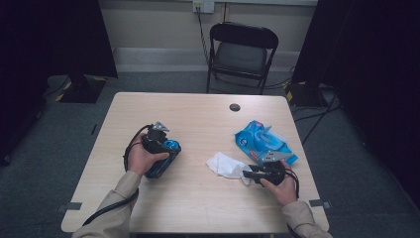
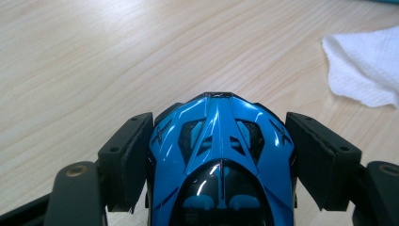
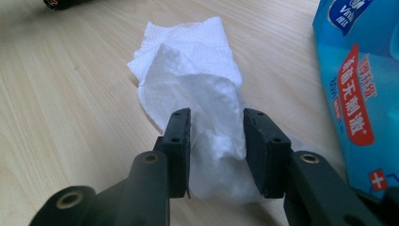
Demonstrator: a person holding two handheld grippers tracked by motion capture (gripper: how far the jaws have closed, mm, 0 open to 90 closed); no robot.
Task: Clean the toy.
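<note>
A glossy blue toy car [image 2: 219,136] sits nose-forward between the black jaws of my left gripper [image 2: 219,157], which is shut on its sides. In the high view the left gripper [image 1: 163,151] holds the car [image 1: 161,168] at the table's left middle, low over the wood. A crumpled white wipe [image 3: 188,61] lies on the table, one end running between the pads of my right gripper [image 3: 217,136]. Those jaws stand apart and the wipe rests loosely between them. In the high view the right gripper [image 1: 246,173] is at the wipe's [image 1: 224,163] right end.
A blue pack of wet wipes [image 1: 263,141] lies just behind the right gripper, also close on the right in the right gripper view [image 3: 362,84]. The wooden table [image 1: 198,208] has a cable hole [image 1: 235,107] at the back. A black folding chair [image 1: 241,49] stands beyond it.
</note>
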